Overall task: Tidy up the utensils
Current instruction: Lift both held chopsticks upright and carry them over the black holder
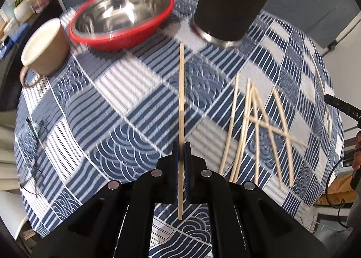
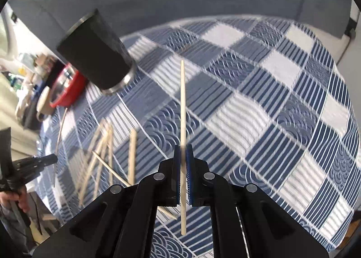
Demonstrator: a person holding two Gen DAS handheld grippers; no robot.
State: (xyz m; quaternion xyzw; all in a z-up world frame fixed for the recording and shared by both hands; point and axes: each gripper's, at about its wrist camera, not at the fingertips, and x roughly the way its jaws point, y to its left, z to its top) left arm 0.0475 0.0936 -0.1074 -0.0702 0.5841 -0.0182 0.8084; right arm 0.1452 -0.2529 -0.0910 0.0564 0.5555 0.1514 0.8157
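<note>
My left gripper point(image 1: 181, 145) is shut on a wooden chopstick point(image 1: 181, 104) that sticks out ahead of the pads, above the cloth. A tall black cup point(image 1: 232, 3) with a steel base stands beyond its tip. Several loose chopsticks point(image 1: 255, 131) lie crossed on the cloth to the right. My right gripper point(image 2: 183, 148) is shut on a second chopstick point(image 2: 182, 104). In the right wrist view the black cup point(image 2: 94, 53) is at the upper left and the loose chopsticks point(image 2: 106, 149) lie at the left. The left gripper point(image 2: 33, 164) shows at the left edge there.
A steel bowl with a red rim point(image 1: 121, 19) and a tan mug point(image 1: 42, 46) stand at the far left of the blue and white patterned tablecloth point(image 1: 126, 104). One stray chopstick point(image 1: 321, 93) lies near the right edge. A hand point(image 2: 13, 199) shows at lower left.
</note>
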